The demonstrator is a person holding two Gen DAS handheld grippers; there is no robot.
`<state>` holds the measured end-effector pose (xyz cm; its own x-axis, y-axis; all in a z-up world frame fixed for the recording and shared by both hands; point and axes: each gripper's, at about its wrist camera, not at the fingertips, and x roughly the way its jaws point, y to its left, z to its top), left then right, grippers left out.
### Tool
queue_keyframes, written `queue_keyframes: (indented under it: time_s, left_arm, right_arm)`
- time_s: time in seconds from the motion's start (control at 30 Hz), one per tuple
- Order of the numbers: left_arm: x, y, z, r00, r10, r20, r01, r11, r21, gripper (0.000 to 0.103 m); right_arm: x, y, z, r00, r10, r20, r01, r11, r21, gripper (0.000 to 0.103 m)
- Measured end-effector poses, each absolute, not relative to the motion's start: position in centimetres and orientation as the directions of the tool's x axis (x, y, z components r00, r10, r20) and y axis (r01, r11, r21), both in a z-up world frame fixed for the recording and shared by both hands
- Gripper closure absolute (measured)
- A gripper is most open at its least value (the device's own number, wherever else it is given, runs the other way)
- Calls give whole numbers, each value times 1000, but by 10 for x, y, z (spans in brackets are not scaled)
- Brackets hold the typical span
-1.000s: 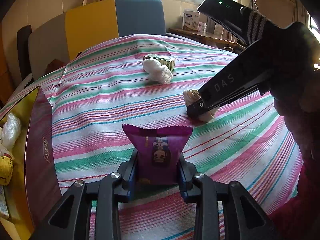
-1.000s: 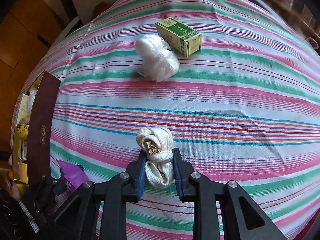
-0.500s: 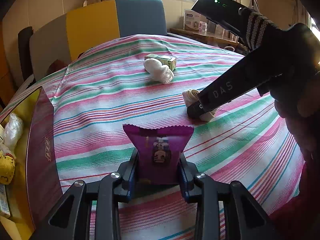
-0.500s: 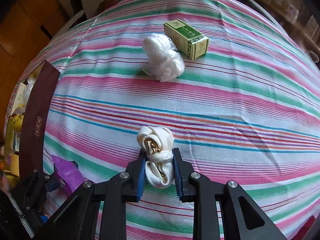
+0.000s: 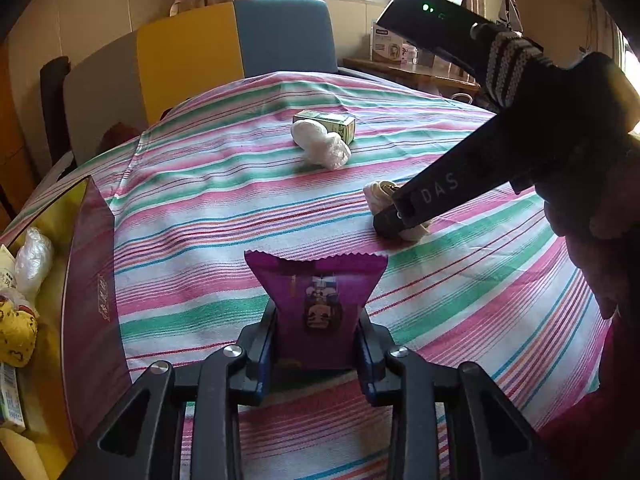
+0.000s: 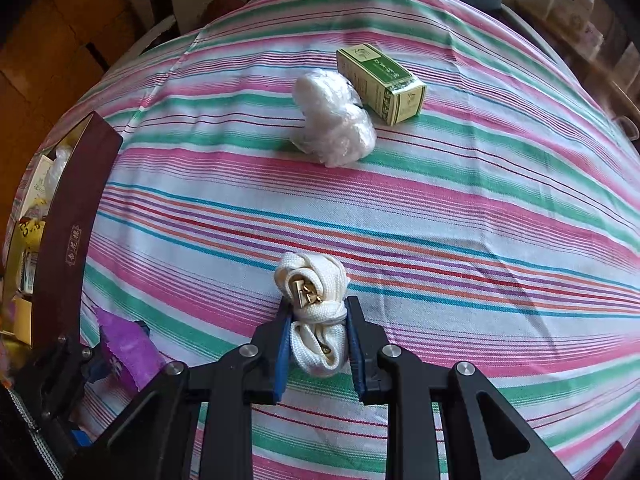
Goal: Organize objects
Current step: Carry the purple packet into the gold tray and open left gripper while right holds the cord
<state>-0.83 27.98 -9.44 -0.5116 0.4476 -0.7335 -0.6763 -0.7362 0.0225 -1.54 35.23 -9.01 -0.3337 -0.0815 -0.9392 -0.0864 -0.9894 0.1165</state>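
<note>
My left gripper [image 5: 316,332] is shut on a purple snack packet [image 5: 318,296] and holds it upright just above the striped tablecloth. My right gripper [image 6: 318,332] is shut on a bundle of cream webbing strap with a gold buckle [image 6: 314,304]; it also shows in the left wrist view [image 5: 390,220] at the right, on the cloth. The purple packet shows at lower left in the right wrist view [image 6: 126,350]. A white plastic bag bundle [image 6: 334,118] and a green carton [image 6: 380,82] lie farther back on the table.
A maroon box with a gold lining [image 5: 90,280] stands at the table's left edge and holds several items, among them a yellow toy [image 5: 16,330] and a plastic bag [image 5: 34,256]. A yellow and blue chair back [image 5: 236,48] stands behind the table.
Both grippers keep their holds. The left gripper has pulled back a little and the right gripper has shifted slightly, so the bag and carton sit further right in its view.
</note>
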Motion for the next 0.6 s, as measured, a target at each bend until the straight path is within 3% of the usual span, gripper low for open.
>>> queue_keyframes:
  time_s: [0.6]
  left_arm:
    - [17,254,-29,-499,547,-672,-692,-718,-72,72]
  right_arm:
    - [-15,343,-92,-360,-44,-932,-46,-997,65,78]
